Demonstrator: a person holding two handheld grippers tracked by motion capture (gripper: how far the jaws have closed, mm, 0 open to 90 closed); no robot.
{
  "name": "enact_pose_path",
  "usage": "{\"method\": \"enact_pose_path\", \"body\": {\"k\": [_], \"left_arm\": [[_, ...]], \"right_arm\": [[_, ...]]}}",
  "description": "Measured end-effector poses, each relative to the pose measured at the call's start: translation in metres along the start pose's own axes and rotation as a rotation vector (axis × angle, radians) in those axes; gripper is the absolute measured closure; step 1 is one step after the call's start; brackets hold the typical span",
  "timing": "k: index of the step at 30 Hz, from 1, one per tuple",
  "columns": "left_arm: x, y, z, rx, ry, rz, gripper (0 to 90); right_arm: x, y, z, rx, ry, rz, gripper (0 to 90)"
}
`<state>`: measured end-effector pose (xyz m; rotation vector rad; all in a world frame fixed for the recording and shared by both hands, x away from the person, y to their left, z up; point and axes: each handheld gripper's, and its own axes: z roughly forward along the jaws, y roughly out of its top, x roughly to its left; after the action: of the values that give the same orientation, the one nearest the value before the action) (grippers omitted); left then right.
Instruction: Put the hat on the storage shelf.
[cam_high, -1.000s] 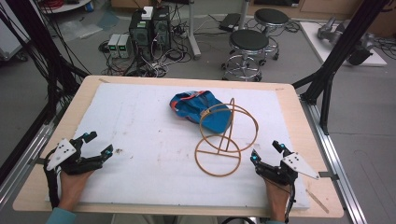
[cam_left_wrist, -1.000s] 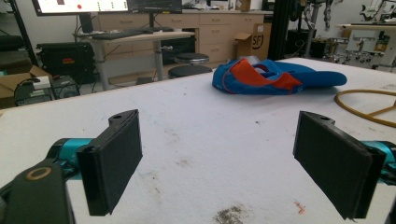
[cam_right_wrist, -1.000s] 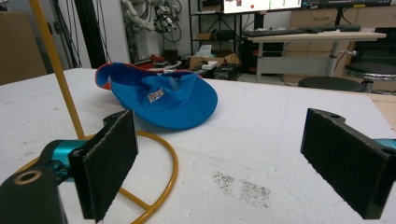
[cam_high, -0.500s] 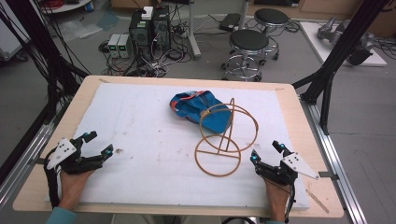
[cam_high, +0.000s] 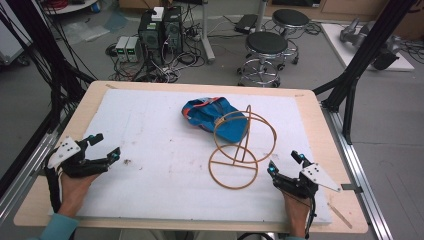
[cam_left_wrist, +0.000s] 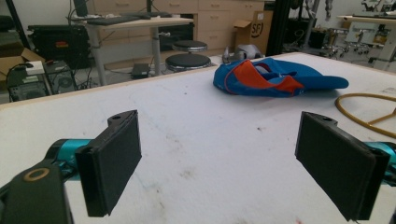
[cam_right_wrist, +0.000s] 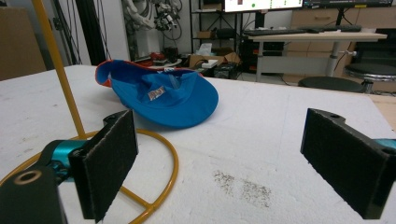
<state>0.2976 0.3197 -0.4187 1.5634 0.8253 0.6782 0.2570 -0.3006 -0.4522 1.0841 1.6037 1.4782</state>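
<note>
A blue cap with orange trim (cam_high: 210, 114) (cam_left_wrist: 275, 80) (cam_right_wrist: 163, 95) lies upside down at the middle back of the white board (cam_high: 150, 150). Just in front of it stands a yellow wire hat stand (cam_high: 240, 147) (cam_right_wrist: 70, 116) (cam_left_wrist: 369, 109), a base ring on the board with an upright ring above. My left gripper (cam_high: 100, 149) (cam_left_wrist: 233, 168) rests near the board's left front, open, nothing between its jaws. My right gripper (cam_high: 285, 164) (cam_right_wrist: 224, 168) sits open at the right front, close beside the stand's base ring.
The board lies on a wooden table (cam_high: 320, 130) with metal rails along both sides. Beyond the far edge stand two stools (cam_high: 265, 50), computer boxes (cam_high: 160, 30) and loose cables on the floor. Black frame posts (cam_high: 360, 65) rise at the table's right and left.
</note>
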Motion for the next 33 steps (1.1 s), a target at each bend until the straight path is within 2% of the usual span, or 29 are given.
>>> {"method": "enact_pose_path", "body": {"k": [3,4,5,6,7,9,10,11,14,15,16,17,21,22,23,25,26,30,31,33], "left_arm": [[0.003,0.016,0.007,0.017,-0.006,0.003,14.8],[0.003,0.016,0.007,0.017,-0.006,0.003,14.8],[0.005,0.026,0.013,0.036,-0.015,0.012,14.7],[0.005,0.026,0.013,0.036,-0.015,0.012,14.7],[0.006,0.036,0.021,0.046,-0.023,0.01,14.8],[0.007,0.046,0.029,0.062,-0.034,0.008,14.7],[0.007,0.046,0.029,0.062,-0.034,0.008,14.7],[0.007,0.055,0.038,0.077,-0.043,0.016,14.7],[0.006,0.064,0.047,0.085,-0.054,0.016,14.7],[0.005,0.073,0.055,0.089,-0.064,0.028,14.7],[0.005,0.073,0.055,0.089,-0.064,0.028,14.8],[0.004,0.081,0.064,0.099,-0.075,0.036,14.7],[0.002,0.093,0.077,0.114,-0.089,0.042,14.7],[0.0,0.101,0.086,0.124,-0.095,0.056,14.7],[0.0,0.101,0.086,0.124,-0.095,0.056,14.7],[-0.003,0.11,0.1,0.138,-0.112,0.056,14.8],[-0.003,0.11,0.1,0.138,-0.112,0.056,14.7],[-0.009,0.116,0.12,0.155,-0.134,0.057,14.8],[-0.012,0.118,0.129,0.176,-0.143,0.06,14.8],[-0.014,0.119,0.133,0.184,-0.149,0.06,14.8]], "right_arm": [[0.0,0.0,0.0,0.0,-0.002,-0.001,10.0],[0.0,0.0,0.0,0.001,-0.003,0.0,10.0],[0.0,0.0,0.0,-0.001,-0.002,-0.002,10.0],[0.0,0.0,0.0,0.0,-0.002,0.0,10.0],[0.0,0.0,0.0,0.001,-0.003,0.0,10.0],[0.0,0.0,0.0,0.002,-0.002,0.001,10.0],[0.0,0.0,0.0,0.002,-0.003,0.001,10.0],[0.0,0.0,0.0,0.003,-0.003,0.001,10.0],[-0.001,0.0,0.001,0.001,-0.001,-0.001,10.0],[0.0,0.0,0.001,0.001,-0.001,-0.002,10.0],[0.0,0.0,0.001,0.001,-0.002,-0.001,10.0],[0.0,0.0,0.001,0.002,-0.001,-0.001,10.0],[0.0,0.0,0.0,0.003,-0.001,0.002,10.0],[-0.001,0.0,0.001,0.002,-0.001,-0.001,10.0],[-0.001,0.0,0.001,0.002,-0.001,-0.002,10.0],[0.0,0.0,0.001,0.0,-0.001,-0.003,10.0],[0.0,0.0,0.001,0.0,-0.001,-0.003,10.0],[0.0,0.0,0.001,0.0,-0.001,-0.004,10.0],[0.0,0.0,0.0,0.0,-0.003,-0.004,10.0],[0.0,0.0,0.0,-0.001,-0.001,-0.004,10.0]]}}
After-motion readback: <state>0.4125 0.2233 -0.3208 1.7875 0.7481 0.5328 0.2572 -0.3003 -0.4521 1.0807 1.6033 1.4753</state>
